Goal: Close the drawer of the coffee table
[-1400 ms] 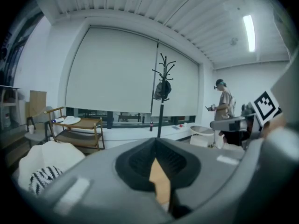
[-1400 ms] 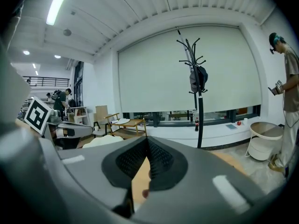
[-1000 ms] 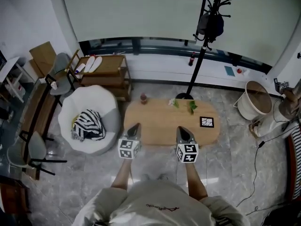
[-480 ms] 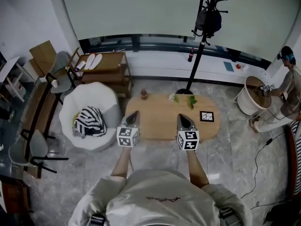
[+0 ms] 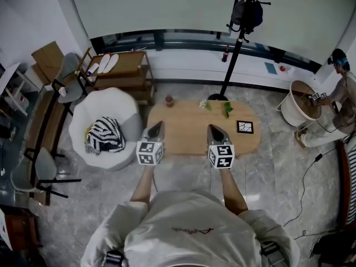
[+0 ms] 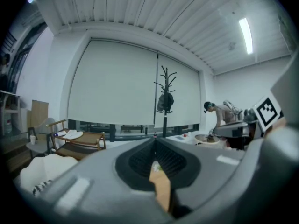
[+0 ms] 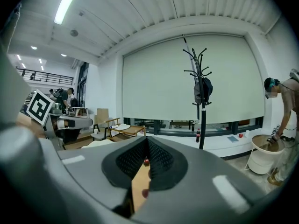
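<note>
Over coffee table (image 5: 186, 141), left gripper (image 5: 158, 125) and right gripper (image 5: 213, 128) closed, drawer hidden

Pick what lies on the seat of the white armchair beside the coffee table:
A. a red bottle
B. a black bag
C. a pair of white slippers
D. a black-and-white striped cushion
D: in the head view a black-and-white striped cushion lies on the seat of the white armchair.
</note>
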`<act>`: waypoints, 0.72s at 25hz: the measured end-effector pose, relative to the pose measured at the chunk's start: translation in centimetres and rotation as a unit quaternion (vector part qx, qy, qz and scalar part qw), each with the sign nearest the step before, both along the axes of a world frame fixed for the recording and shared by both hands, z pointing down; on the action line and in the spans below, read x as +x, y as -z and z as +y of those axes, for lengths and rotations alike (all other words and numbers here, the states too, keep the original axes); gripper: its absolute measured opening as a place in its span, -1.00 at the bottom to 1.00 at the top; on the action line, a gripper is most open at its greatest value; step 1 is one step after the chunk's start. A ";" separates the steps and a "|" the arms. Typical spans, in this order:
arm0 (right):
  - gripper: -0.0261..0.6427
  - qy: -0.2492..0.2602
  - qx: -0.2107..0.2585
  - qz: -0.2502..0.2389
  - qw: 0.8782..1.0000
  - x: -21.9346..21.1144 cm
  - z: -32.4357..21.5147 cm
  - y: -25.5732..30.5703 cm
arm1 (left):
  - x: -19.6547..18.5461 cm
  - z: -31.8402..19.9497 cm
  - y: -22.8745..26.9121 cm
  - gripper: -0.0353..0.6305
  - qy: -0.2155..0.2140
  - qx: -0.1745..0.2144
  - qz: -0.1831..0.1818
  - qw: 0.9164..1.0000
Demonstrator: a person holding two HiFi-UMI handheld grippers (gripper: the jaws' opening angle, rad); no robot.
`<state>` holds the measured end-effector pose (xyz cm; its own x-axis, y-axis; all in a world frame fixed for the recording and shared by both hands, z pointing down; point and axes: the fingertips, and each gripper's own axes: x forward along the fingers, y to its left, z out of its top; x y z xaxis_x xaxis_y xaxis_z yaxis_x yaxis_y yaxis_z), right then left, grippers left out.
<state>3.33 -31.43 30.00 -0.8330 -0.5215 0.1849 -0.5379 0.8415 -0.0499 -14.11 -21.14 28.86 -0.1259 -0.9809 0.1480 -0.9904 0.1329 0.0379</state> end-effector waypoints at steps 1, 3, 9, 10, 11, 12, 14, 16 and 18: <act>-0.90 0.001 0.000 0.000 1.000 -0.1 0.0 -0.1 | -0.1 -0.1 0.0 -0.90 0.000 0.000 0.000 1.000; -0.90 0.002 -0.002 0.002 1.000 -0.2 0.1 -0.5 | -0.1 -0.2 -0.4 -0.90 0.000 -0.001 0.001 1.000; -0.90 0.002 -0.004 0.006 1.000 0.1 0.5 -0.8 | 0.3 0.2 -1.1 -0.90 -0.001 -0.008 0.005 1.000; -0.90 0.001 -0.003 0.006 1.000 0.2 0.4 -0.8 | 0.3 0.2 -1.1 -0.90 -0.001 -0.008 0.004 1.000; -0.90 0.001 -0.002 0.006 1.000 0.2 0.4 -0.8 | 0.4 0.1 -1.1 -0.89 -0.001 -0.008 0.004 1.000; -0.90 0.001 -0.002 0.006 1.000 0.2 0.4 -0.8 | 0.4 0.1 -1.2 -0.90 -0.002 -0.009 0.004 1.000; -0.90 0.002 -0.002 0.008 1.000 0.2 0.4 -1.0 | 0.5 0.0 -1.5 -0.90 -0.002 -0.011 0.004 1.000; -0.90 0.003 -0.002 0.009 1.000 0.2 0.5 -1.0 | 0.6 0.0 -1.7 -0.90 -0.003 -0.014 0.005 1.000; -0.90 0.004 -0.001 0.009 1.000 0.1 0.6 -1.0 | 0.7 0.0 -1.8 -0.90 -0.004 -0.016 0.006 1.000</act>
